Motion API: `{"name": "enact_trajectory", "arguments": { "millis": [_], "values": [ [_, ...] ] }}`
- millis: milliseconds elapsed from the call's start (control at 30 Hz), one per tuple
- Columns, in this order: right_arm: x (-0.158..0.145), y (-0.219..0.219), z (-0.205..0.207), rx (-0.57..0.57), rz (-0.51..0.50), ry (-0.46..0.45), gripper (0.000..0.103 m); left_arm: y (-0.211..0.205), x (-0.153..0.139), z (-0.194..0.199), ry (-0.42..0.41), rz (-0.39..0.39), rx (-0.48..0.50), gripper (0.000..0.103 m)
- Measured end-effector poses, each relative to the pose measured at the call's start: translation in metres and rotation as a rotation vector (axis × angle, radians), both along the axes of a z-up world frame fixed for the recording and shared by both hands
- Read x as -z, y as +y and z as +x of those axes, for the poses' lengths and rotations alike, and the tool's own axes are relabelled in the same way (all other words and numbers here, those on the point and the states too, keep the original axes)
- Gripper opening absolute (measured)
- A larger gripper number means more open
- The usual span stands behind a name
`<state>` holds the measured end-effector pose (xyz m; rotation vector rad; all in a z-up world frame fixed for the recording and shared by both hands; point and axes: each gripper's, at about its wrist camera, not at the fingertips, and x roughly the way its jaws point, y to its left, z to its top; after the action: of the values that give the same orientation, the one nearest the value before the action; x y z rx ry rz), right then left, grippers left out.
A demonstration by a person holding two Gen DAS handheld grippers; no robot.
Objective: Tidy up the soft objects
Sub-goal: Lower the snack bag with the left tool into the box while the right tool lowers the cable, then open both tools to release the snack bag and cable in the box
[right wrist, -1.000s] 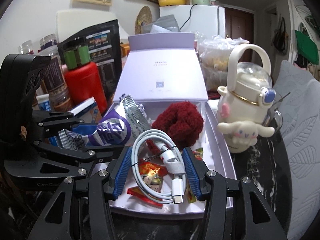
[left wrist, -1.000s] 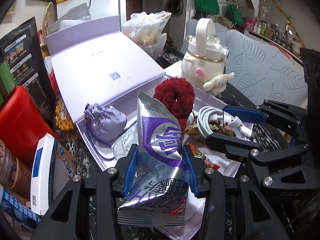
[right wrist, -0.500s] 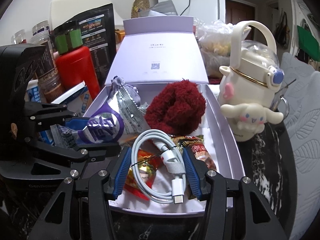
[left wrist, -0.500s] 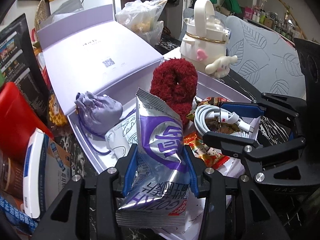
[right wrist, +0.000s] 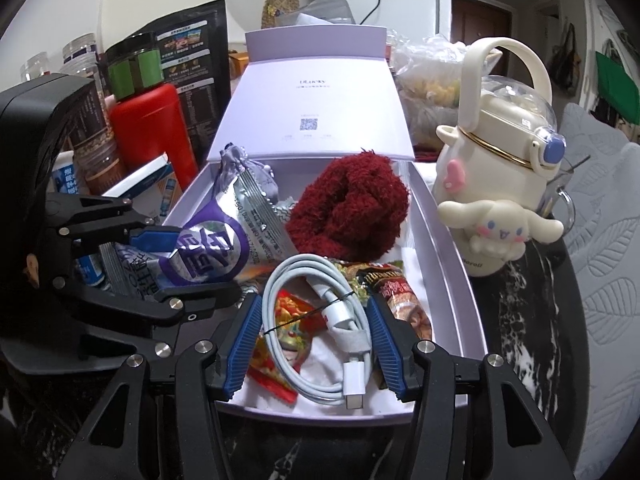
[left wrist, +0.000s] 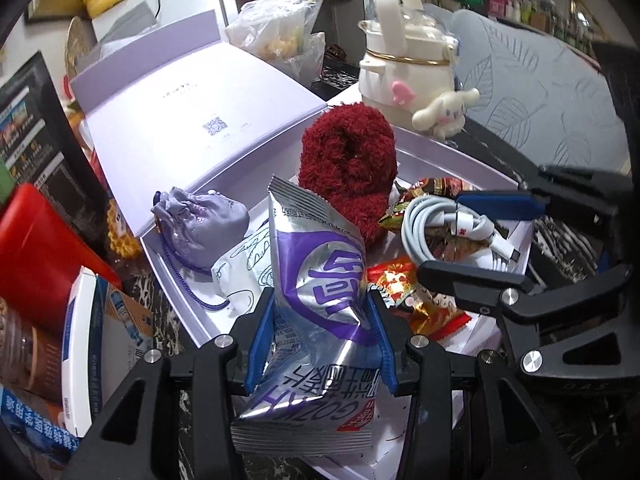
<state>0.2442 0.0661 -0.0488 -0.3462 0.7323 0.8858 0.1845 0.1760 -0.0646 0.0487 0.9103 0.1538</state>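
Note:
My left gripper (left wrist: 320,340) is shut on a silver and purple snack bag (left wrist: 320,292), held over the near left part of the open lilac box (left wrist: 168,264). It also shows in the right wrist view (right wrist: 208,248). My right gripper (right wrist: 314,344) is shut on a coiled white cable (right wrist: 320,312), held just above the box's near end (right wrist: 320,412). The cable also shows in the left wrist view (left wrist: 452,228). In the box lie a fuzzy dark red scrunchie (right wrist: 352,212), a lilac drawstring pouch (left wrist: 204,220), a white printed packet (left wrist: 240,268) and red snack packets (right wrist: 288,332).
A cream Cinnamoroll bottle (right wrist: 496,184) stands right of the box. A red canister (right wrist: 148,136), jars, a black stand and a blue and white carton (left wrist: 88,344) crowd the left. A plastic bag (left wrist: 284,40) sits behind the raised lid (right wrist: 316,116). A grey leaf-pattern cushion (left wrist: 540,88) lies at the right.
Both grippers have moved forward and lower over the box, still holding the snack bag and the cable. The box contents look nearer and have not moved.

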Motion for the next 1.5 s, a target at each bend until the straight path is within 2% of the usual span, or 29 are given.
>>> {"name": "enact_trajectory", "arguments": {
  "millis": [133,400,500,700,767,800,867,900,1500],
  "values": [
    [-0.002,-0.003,-0.002,0.008,-0.006,0.003,0.054,-0.004,0.0,0.0,0.009,0.001,-0.008,0.044],
    [-0.011,-0.012,-0.01,0.027,-0.01,-0.014,0.057,0.003,-0.006,-0.002,0.033,-0.064,-0.053,0.046],
    [-0.016,-0.015,-0.014,0.035,-0.006,-0.023,0.062,0.005,-0.009,-0.004,0.033,-0.077,-0.071,0.046],
    [-0.027,-0.024,-0.023,0.057,-0.002,-0.044,0.063,0.003,-0.023,-0.01,0.017,-0.061,-0.091,0.046],
    [-0.031,-0.027,-0.027,0.059,0.001,-0.05,0.063,0.001,-0.028,-0.013,0.01,-0.064,-0.094,0.051],
    [-0.034,-0.028,-0.029,0.061,0.003,-0.057,0.063,0.0,-0.031,-0.015,0.004,-0.061,-0.097,0.055],
    [-0.04,-0.032,-0.033,0.068,0.007,-0.073,0.063,-0.002,-0.036,-0.017,-0.017,-0.047,-0.112,0.072],
    [-0.043,-0.034,-0.035,0.073,0.01,-0.081,0.063,-0.003,-0.04,-0.02,-0.031,-0.041,-0.119,0.074],
    [-0.098,-0.054,-0.069,0.122,0.1,-0.162,0.063,-0.019,-0.111,-0.066,-0.207,0.003,-0.135,0.074]
  ]
}}
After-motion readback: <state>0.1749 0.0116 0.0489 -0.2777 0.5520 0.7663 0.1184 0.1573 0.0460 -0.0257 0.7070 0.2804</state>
